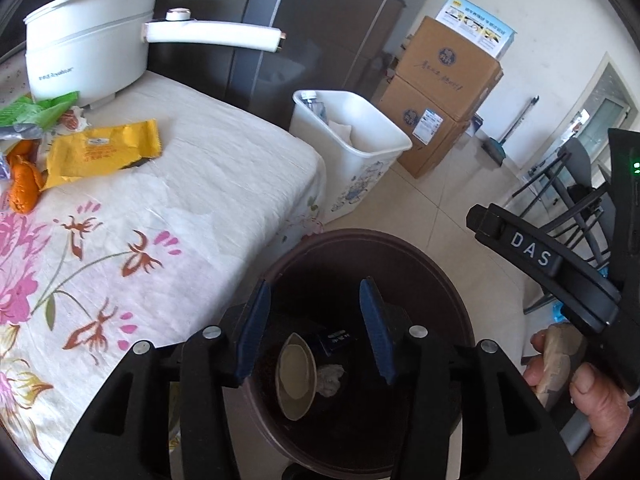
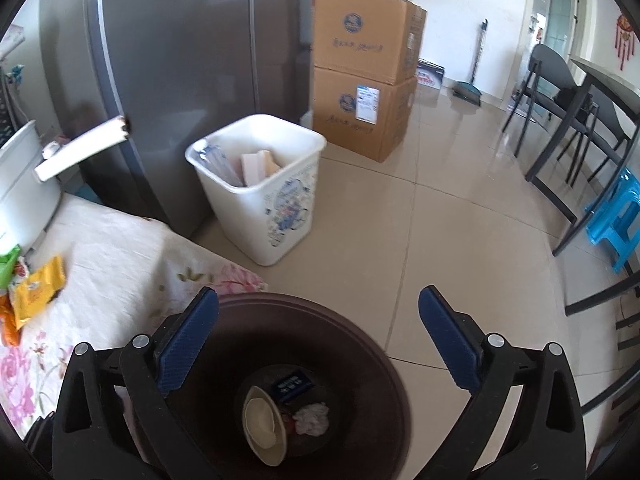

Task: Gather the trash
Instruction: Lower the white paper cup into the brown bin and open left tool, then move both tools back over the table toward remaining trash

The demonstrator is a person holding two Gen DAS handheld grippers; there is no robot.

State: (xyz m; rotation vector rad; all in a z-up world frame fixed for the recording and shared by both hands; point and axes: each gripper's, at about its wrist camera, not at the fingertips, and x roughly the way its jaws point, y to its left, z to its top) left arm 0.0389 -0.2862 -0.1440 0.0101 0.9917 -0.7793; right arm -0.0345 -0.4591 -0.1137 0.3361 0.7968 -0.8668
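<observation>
A dark brown round bin (image 1: 436,280) (image 2: 360,332) stands on the floor beside the table. Inside lie a crushed paper cup (image 1: 295,376) (image 2: 262,426), a dark blue packet (image 1: 334,340) (image 2: 291,386) and a white tissue wad (image 1: 330,378) (image 2: 312,418). My left gripper (image 1: 316,324) is open and empty above the bin. My right gripper (image 2: 318,344) is open and empty above it too; it also shows in the left wrist view (image 1: 532,252). On the table lie a yellow wrapper (image 1: 100,152) (image 2: 38,286), a green wrapper (image 1: 36,112) and orange peel (image 1: 24,180).
The table has a floral cloth (image 1: 180,220) and carries a white electric pot (image 1: 88,40). A white bin (image 1: 348,152) (image 2: 260,184) holding rubbish stands by the grey fridge (image 2: 180,60). Cardboard boxes (image 2: 360,72), dark chairs (image 2: 568,100) and a blue stool (image 2: 618,216) stand around the tiled floor.
</observation>
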